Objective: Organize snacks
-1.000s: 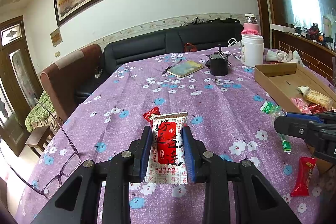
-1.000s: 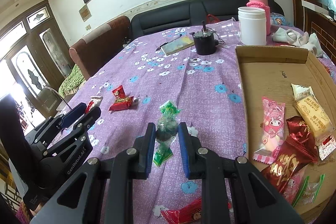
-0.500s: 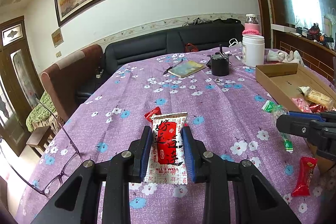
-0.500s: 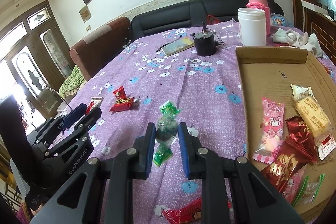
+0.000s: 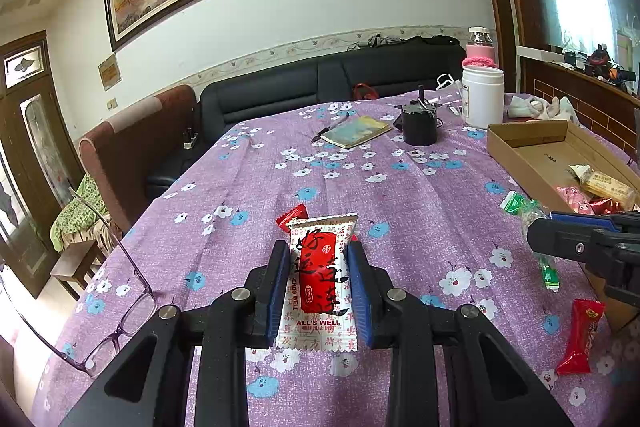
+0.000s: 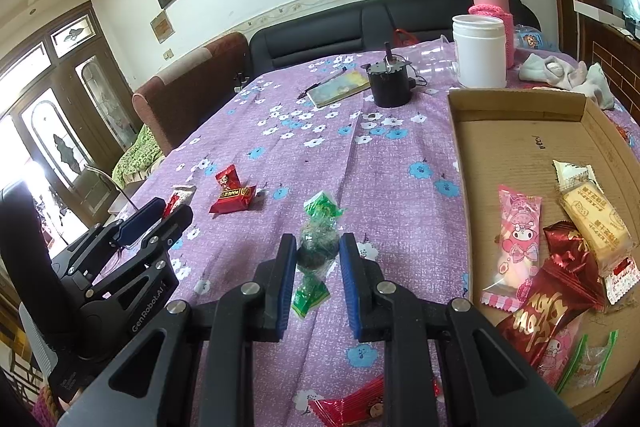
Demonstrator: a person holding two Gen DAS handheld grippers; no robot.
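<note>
My left gripper (image 5: 319, 247) is shut on a white and red snack packet (image 5: 320, 279), held above the purple flowered tablecloth (image 5: 360, 187). A small red candy (image 5: 291, 217) lies just beyond it. My right gripper (image 6: 318, 245) is shut on a green twist-wrapped candy (image 6: 318, 247), held just left of the cardboard box (image 6: 516, 107). The box holds several snacks, among them a pink packet (image 6: 520, 235) and a dark red packet (image 6: 544, 311). The left gripper also shows in the right wrist view (image 6: 158, 215), and the right gripper in the left wrist view (image 5: 560, 231).
Red candies (image 6: 234, 193) lie on the cloth at mid-left; another red packet (image 5: 580, 335) lies near the front. Glasses (image 5: 116, 311) sit at the left edge. A black pot (image 6: 390, 83), notebook (image 6: 340, 89), white jar (image 6: 478, 51) and pink flask (image 6: 490, 3) stand at the back.
</note>
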